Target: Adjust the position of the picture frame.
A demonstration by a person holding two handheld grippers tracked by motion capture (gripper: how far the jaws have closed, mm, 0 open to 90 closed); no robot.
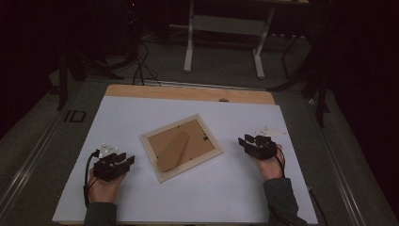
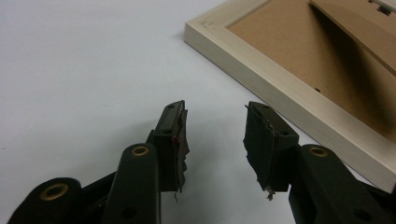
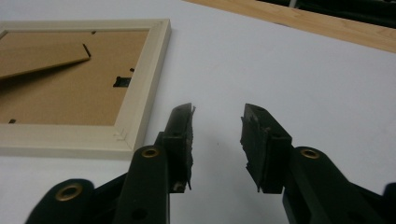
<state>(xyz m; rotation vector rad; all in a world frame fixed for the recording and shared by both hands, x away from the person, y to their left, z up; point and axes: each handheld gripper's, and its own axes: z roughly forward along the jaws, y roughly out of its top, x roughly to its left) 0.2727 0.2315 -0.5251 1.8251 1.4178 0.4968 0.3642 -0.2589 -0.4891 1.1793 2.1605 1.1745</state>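
At frame centre, picture frame (image 1: 181,147) lies face-down on the white table (image 1: 141,202)
Left gripper (image 1: 123,165) and right gripper (image 1: 245,142) flank it, jaws part-open, holding nothing

My two grippers are black all over. The left gripper (image 1: 128,162) has a small grey plate with three corners on top, and white dots sit on it. A black cable trails from it back beside my hand. The right gripper (image 1: 243,141) is chunky and black too, with its own black cable running down by my wrist. Up close, each jaw is a flat black block on a thick black arm. Round brass rings sit in the arms. The rubber pads (image 2: 180,140) look worn, with torn, frayed edges. My sleeves (image 1: 281,195) are dark grey.
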